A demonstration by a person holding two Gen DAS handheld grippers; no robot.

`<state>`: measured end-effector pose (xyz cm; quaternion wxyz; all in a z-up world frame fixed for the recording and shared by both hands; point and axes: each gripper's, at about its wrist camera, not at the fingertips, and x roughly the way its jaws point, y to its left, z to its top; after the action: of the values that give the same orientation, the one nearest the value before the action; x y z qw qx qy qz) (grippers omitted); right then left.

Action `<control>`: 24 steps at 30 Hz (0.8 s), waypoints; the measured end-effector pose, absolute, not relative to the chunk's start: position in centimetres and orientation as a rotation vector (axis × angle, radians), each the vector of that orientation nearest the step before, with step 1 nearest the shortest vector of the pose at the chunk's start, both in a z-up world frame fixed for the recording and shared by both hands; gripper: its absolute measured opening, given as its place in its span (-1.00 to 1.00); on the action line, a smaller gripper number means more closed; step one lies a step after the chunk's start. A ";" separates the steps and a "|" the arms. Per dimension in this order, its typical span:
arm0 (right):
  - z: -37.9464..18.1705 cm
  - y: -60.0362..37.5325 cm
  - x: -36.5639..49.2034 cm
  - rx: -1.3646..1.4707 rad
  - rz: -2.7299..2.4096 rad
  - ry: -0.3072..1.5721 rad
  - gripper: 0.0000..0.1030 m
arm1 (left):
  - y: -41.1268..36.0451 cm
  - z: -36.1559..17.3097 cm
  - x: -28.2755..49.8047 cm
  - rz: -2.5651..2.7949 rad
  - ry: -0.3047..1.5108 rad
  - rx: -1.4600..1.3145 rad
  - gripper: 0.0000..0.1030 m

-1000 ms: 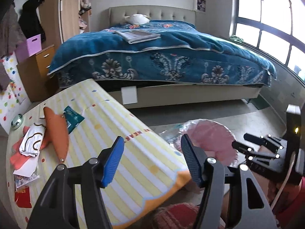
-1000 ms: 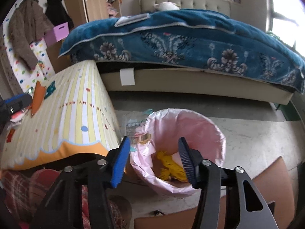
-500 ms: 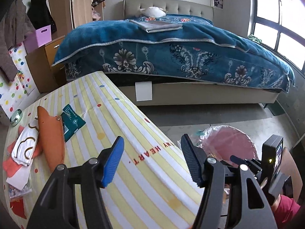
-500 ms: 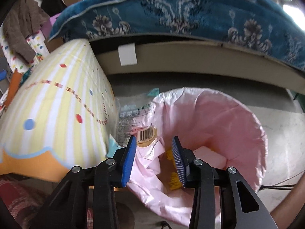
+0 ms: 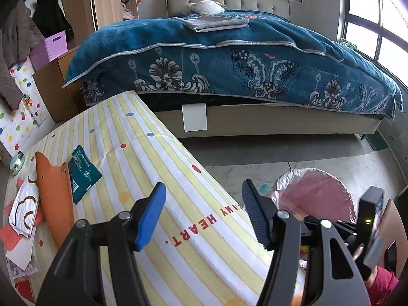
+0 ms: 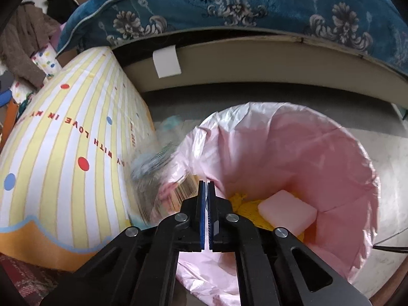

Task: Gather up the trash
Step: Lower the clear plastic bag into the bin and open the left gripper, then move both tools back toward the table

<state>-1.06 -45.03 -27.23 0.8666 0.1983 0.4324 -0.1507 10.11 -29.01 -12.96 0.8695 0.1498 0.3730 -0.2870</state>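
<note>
My right gripper [image 6: 206, 191] is shut at the near left rim of the pink-lined trash bin [image 6: 331, 153]. Its pads pinch the edge of a clear plastic wrapper [image 6: 155, 173] that hangs blurred over the rim. Inside the bin lie a pale pink block [image 6: 287, 213] and yellow scraps [image 6: 242, 204]. My left gripper [image 5: 201, 216] is open and empty above the striped tablecloth [image 5: 153, 178]. On the table's left lie a green packet [image 5: 84, 176], an orange pouch [image 5: 54, 201] and a white wrapper [image 5: 24, 211]. The bin [image 5: 316, 196] shows at the right of the left wrist view.
A bed with a blue blanket [image 5: 229, 58] stands behind the table and bin. A wooden cabinet [image 5: 51, 84] and hanging clothes [image 5: 15, 43] are at the far left. A small round tin [image 5: 16, 162] sits at the table's far left edge. Grey floor [image 5: 280, 150] lies between bed and bin.
My right gripper has closed fully and moved down to the bin's rim, and the clear wrapper now blurs beside it. My left gripper has risen over the table and stays open.
</note>
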 end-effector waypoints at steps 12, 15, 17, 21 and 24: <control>-24.8 -48.4 -7.7 0.367 -0.557 0.879 -0.90 | -30.2 -12.1 8.5 -0.630 0.766 0.317 0.18; -24.8 -49.1 -8.7 0.393 -0.600 0.885 -0.48 | -30.2 -11.8 8.2 -0.633 0.763 0.317 0.20; -24.3 -49.2 -9.4 0.394 -0.607 0.872 -0.09 | -30.1 -11.5 7.9 -0.634 0.756 0.318 0.24; -23.0 -48.8 -10.0 0.388 -0.588 0.839 -0.08 | -29.5 -10.6 7.2 -0.632 0.739 0.313 0.26; -21.2 -47.6 -10.9 0.364 -0.543 0.791 -0.08 | -28.8 -9.9 6.7 -0.626 0.724 0.307 0.32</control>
<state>-10.93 -47.59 -21.24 0.8712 0.1741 0.3784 -0.2599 6.73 -28.82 -9.89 0.8763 0.1471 0.3471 -0.2998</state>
